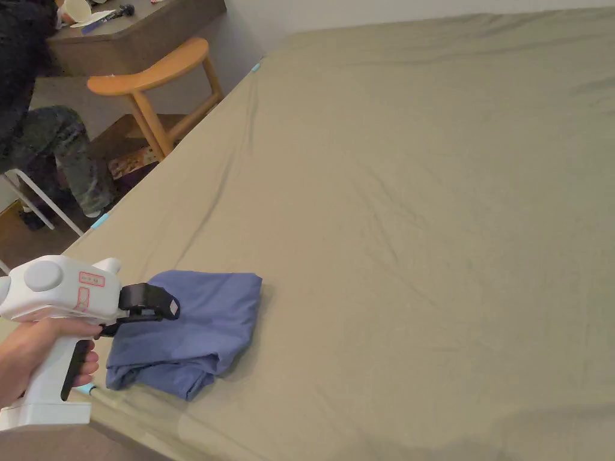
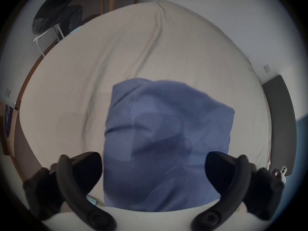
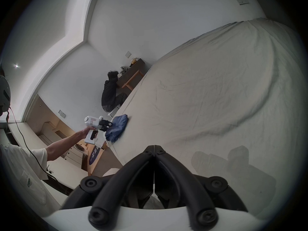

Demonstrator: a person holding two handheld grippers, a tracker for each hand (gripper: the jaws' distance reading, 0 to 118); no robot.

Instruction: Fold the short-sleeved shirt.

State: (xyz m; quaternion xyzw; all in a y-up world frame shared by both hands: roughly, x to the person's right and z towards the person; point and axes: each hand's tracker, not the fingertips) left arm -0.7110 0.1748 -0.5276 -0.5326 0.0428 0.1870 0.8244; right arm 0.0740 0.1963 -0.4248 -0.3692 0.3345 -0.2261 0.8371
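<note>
The blue short-sleeved shirt [image 1: 189, 330] is lying folded into a compact bundle at the near left corner of the bed [image 1: 420, 210]. The left hand-held gripper [image 1: 157, 307] is hovering at the shirt's left edge — its jaws standing wide apart, either side of the cloth. The right hand-held gripper [image 3: 154, 149] is hanging above the bare sheet, well apart from the shirt — jaws pressed together, holding nothing.

Wooden stool [image 1: 157, 78] beside the bed [image 1: 420, 210], a seated person [image 3: 110, 93], perhaps a desk [image 1: 129, 27].
</note>
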